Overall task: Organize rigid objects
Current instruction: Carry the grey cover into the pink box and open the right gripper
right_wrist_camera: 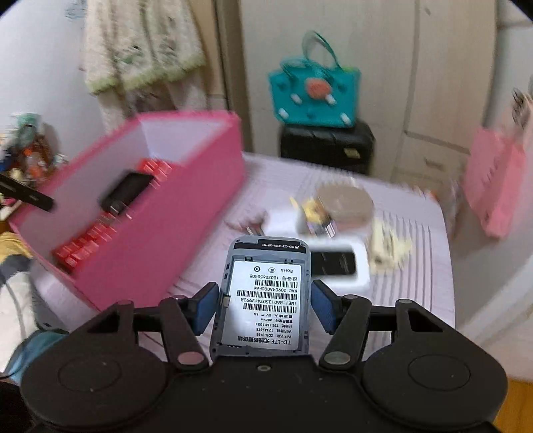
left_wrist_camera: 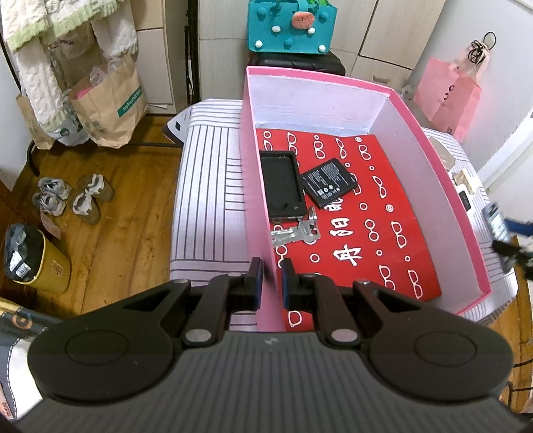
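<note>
An open pink box (left_wrist_camera: 439, 186) stands on a striped cloth, lined with red patterned paper (left_wrist_camera: 373, 239). In it lie a black case (left_wrist_camera: 281, 185), a black battery (left_wrist_camera: 329, 183) and keys (left_wrist_camera: 294, 233). My left gripper (left_wrist_camera: 271, 283) is shut on the box's near left wall, one pad on each side. My right gripper (right_wrist_camera: 265, 308) is shut on a grey device (right_wrist_camera: 265, 293) with its back cover off and a barcode label showing. It hangs above the cloth to the right of the pink box (right_wrist_camera: 186, 233). The right wrist view is blurred.
On the cloth beyond the device lie a white tray (right_wrist_camera: 359, 279) holding a black slab, a round grey disc (right_wrist_camera: 344, 200) and small yellow bits. Behind stands a teal bag (left_wrist_camera: 291, 26) on a black case. Paper bags and shoes (left_wrist_camera: 71, 198) are on the wooden floor at left.
</note>
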The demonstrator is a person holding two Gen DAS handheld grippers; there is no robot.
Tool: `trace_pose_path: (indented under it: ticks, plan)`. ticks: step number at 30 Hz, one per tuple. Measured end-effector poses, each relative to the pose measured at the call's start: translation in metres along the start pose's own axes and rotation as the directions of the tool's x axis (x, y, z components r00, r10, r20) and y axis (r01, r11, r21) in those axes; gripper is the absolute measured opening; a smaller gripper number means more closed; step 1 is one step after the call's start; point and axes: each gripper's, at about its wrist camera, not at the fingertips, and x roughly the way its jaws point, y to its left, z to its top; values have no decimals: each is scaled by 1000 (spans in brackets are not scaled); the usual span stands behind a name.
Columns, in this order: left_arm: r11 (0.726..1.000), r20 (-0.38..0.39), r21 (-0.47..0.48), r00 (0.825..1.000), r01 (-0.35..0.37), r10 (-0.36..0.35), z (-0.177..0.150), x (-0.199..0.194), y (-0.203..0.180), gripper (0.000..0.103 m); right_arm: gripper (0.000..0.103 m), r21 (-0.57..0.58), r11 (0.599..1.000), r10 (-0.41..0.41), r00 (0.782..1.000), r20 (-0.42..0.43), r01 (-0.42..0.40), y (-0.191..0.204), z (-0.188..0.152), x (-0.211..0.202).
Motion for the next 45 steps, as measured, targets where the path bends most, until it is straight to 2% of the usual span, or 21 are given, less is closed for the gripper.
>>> trace_pose_path:
  ticks: [3, 6, 8, 11, 16, 18, 19, 22, 23, 27, 30, 32, 34, 35, 37, 39, 42, 44, 45]
  plan:
    - [1000, 7, 1, 1000, 1, -1, 0, -2, 0, 10, 66, -67, 995, 80, 995, 60, -76, 14, 23, -14]
    - [1000, 12, 3, 1000, 1, -1, 1, -1, -1, 10, 66, -137, 976, 183, 980, 79, -171, 32, 45, -16]
    - [1000, 10, 0, 1000, 3, -3, 2, -1, 0, 10, 66, -183, 954, 253, 966, 57, -239, 48, 59, -10]
    - [1000, -2, -9, 1000, 15, -15, 5, -1, 3, 9, 66, -280, 906, 321, 947, -29, -316, 76, 79, 7]
    - [1000, 4, -14, 1000, 19, -19, 4, -2, 3, 9, 66, -436, 808, 318, 916, -244, -396, 126, 103, 52]
    - [1000, 9, -13, 1000, 18, -18, 3, -2, 3, 9, 66, -452, 775, 315, 889, -331, -443, 141, 110, 73]
    - [1000, 9, -13, 1000, 19, -19, 3, -2, 4, 9, 66, -457, 764, 312, 881, -356, -455, 144, 112, 81]
    - [1000, 10, -13, 1000, 25, -24, 2, -1, 5, 9, 66, -515, 726, 274, 879, -390, -455, 160, 113, 104]
    - [1000, 11, -11, 1000, 25, -25, 2, -1, 5, 9, 66, -520, 718, 265, 872, -410, -463, 165, 116, 113]
    - [1000, 11, -4, 1000, 28, -27, 3, -1, 5, 9, 66, -493, 689, 289, 825, -486, -532, 173, 121, 133]
    - [999, 10, -13, 999, 31, -31, 2, -1, 5, 9, 66, -464, 655, 317, 775, -547, -596, 182, 123, 148]
    - [999, 8, -22, 1000, 30, -30, 3, -1, 5, 9, 66, -446, 616, 338, 730, -594, -649, 188, 120, 154]
    - [999, 7, -28, 1000, 29, -29, 3, -1, 6, 9, 66, -447, 587, 341, 707, -619, -675, 194, 117, 159]
    - [999, 6, -31, 1000, 28, -27, 3, 0, 6, 9, 66, -466, 569, 336, 709, -620, -677, 198, 115, 160]
    - [999, 8, -36, 1000, 24, -23, 3, -1, 5, 9, 66, -519, 529, 334, 726, -601, -672, 203, 111, 159]
    - [999, 10, -43, 1000, 20, -20, 3, 0, 5, 9, 66, -539, 518, 339, 738, -584, -664, 203, 111, 158]
    - [998, 15, -61, 1000, 18, -17, 3, 0, 5, 9, 67, -524, 547, 377, 750, -543, -653, 195, 120, 150]
    - [997, 19, -74, 1000, 17, -16, 1, -1, 6, 9, 67, -497, 570, 418, 752, -511, -654, 182, 126, 142]
    - [997, 20, -78, 1000, 16, -14, 0, -1, 5, 9, 67, -482, 595, 435, 762, -480, -643, 173, 128, 135]
